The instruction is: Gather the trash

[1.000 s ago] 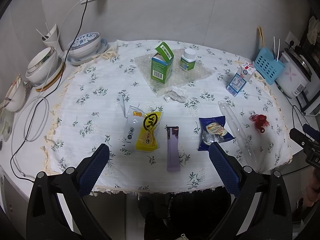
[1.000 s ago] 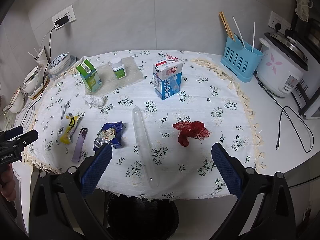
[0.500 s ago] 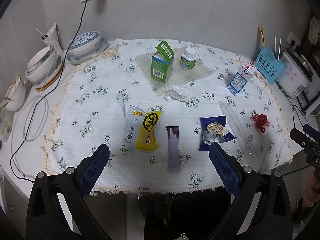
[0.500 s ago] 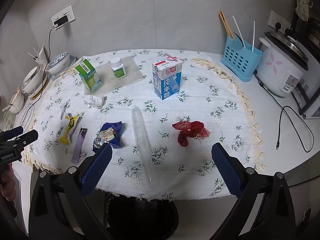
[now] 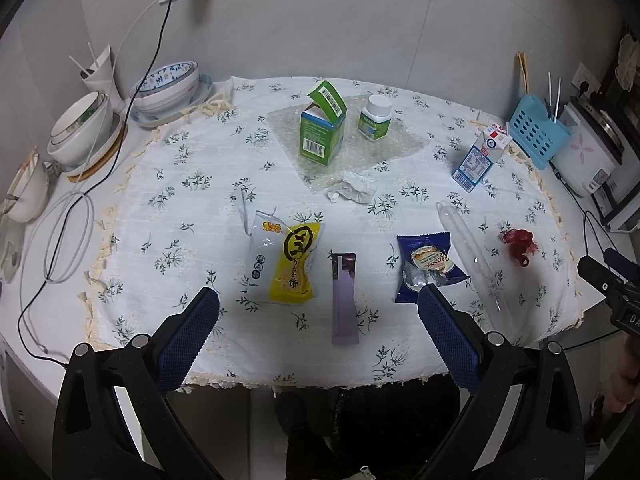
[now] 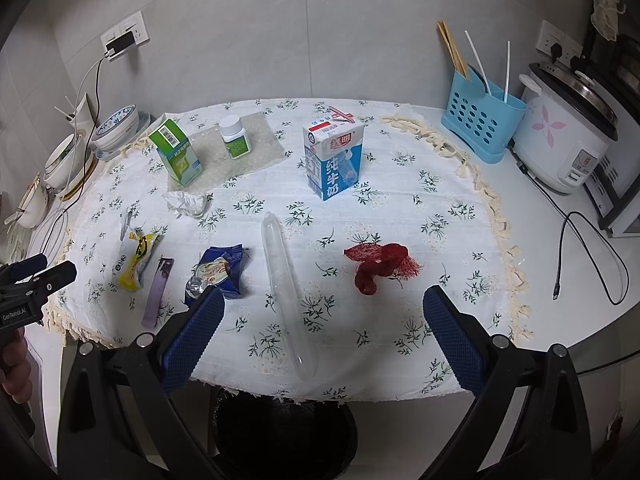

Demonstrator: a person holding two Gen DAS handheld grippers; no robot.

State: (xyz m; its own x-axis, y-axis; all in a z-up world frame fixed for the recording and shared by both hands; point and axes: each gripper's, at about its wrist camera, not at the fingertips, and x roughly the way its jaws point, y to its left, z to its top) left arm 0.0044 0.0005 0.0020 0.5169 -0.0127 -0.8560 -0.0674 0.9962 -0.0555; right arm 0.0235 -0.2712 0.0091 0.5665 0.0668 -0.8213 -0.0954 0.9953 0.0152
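Two empty tongs point(image 5: 318, 334) point(image 6: 324, 330), three wrappers point(image 5: 294, 266) point(image 5: 344, 298) point(image 5: 426, 266).

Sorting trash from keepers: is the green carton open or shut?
Open. The green carton stands upright with its top flap lifted; whether anything is inside cannot be told.

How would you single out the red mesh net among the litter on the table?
On the floral tablecloth, look in front of the blue-and-white milk carton, toward the near edge. The red mesh net lies crumpled right of the long clear plastic tube, the only red piece.
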